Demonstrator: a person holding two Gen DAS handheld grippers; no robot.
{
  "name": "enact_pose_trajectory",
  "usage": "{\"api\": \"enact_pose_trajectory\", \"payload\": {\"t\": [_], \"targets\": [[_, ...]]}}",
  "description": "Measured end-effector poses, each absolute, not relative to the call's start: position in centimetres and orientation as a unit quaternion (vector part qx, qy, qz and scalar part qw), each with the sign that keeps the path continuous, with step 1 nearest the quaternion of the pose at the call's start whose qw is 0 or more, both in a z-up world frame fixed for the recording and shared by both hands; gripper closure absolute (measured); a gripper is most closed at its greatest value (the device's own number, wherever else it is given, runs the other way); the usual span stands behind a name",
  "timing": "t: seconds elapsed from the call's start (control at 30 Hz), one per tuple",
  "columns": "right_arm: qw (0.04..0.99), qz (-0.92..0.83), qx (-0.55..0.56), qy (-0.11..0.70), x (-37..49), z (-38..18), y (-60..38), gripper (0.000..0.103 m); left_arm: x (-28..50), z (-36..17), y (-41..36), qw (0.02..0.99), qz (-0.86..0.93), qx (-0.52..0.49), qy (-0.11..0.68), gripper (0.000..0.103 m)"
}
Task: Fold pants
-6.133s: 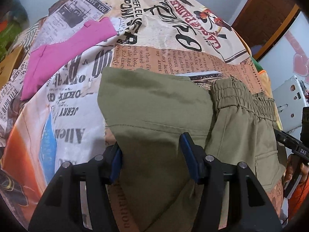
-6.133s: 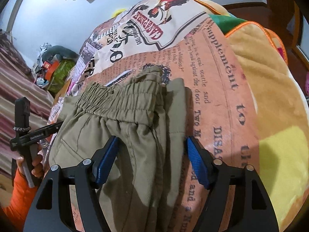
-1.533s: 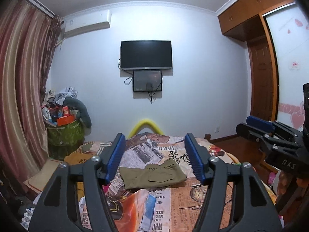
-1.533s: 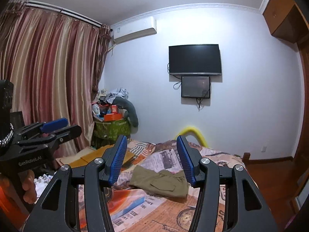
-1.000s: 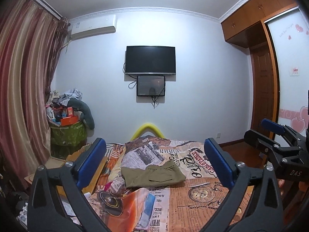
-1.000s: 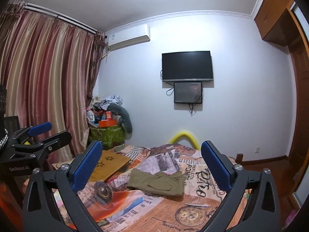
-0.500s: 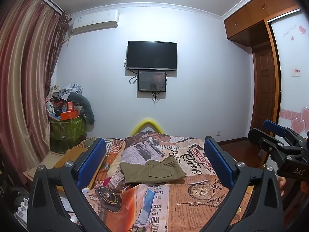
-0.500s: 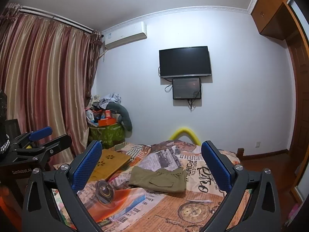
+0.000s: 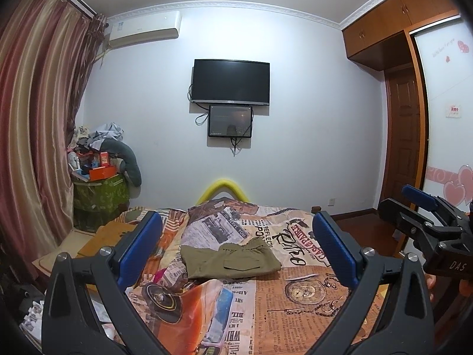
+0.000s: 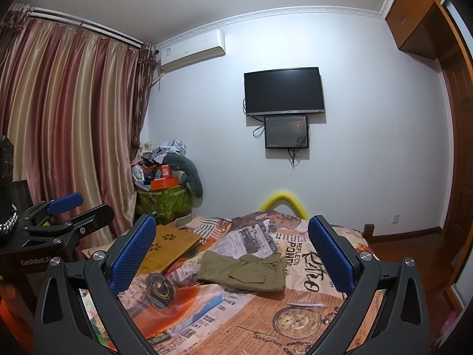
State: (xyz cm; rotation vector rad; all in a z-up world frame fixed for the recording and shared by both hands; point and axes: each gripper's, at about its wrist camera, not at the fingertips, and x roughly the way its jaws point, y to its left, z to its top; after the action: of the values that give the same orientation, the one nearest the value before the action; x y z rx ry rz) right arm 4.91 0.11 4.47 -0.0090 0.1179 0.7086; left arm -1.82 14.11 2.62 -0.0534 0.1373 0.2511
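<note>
The olive-green pants (image 9: 229, 259) (image 10: 244, 272) lie folded into a compact rectangle on the bed, a back pocket facing up. Both grippers are held well back from the bed, pointing level across the room. My left gripper (image 9: 236, 245) is open wide with nothing between its blue pads. My right gripper (image 10: 232, 251) is also open wide and empty. The right gripper (image 9: 425, 216) shows at the right edge of the left wrist view, and the left gripper (image 10: 59, 216) shows at the left edge of the right wrist view.
The bed carries a newspaper-print cover (image 9: 295, 290). A wooden lap desk (image 10: 168, 245) leans at its left side. A green bin piled with clutter (image 10: 164, 198) stands by the curtains (image 10: 74, 136). A TV (image 9: 230, 81) hangs on the far wall; a wooden door (image 9: 403, 145) is at the right.
Six seconds ago both grippers were down at the pants on the bed. Both have since pulled back and up, and opened wide about a second ago. The pants stay folded.
</note>
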Motion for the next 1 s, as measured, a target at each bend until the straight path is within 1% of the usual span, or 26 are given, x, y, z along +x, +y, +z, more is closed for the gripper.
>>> {"api": "enact_pose_trajectory", "payload": {"t": [1.0], "targets": [[0.935,0.349,-0.004,0.060,4.89,4.60,0.06,0.001,-1.98,2.56,13.98,0.991,0.112,-0.032,0.071,0.000]]}}
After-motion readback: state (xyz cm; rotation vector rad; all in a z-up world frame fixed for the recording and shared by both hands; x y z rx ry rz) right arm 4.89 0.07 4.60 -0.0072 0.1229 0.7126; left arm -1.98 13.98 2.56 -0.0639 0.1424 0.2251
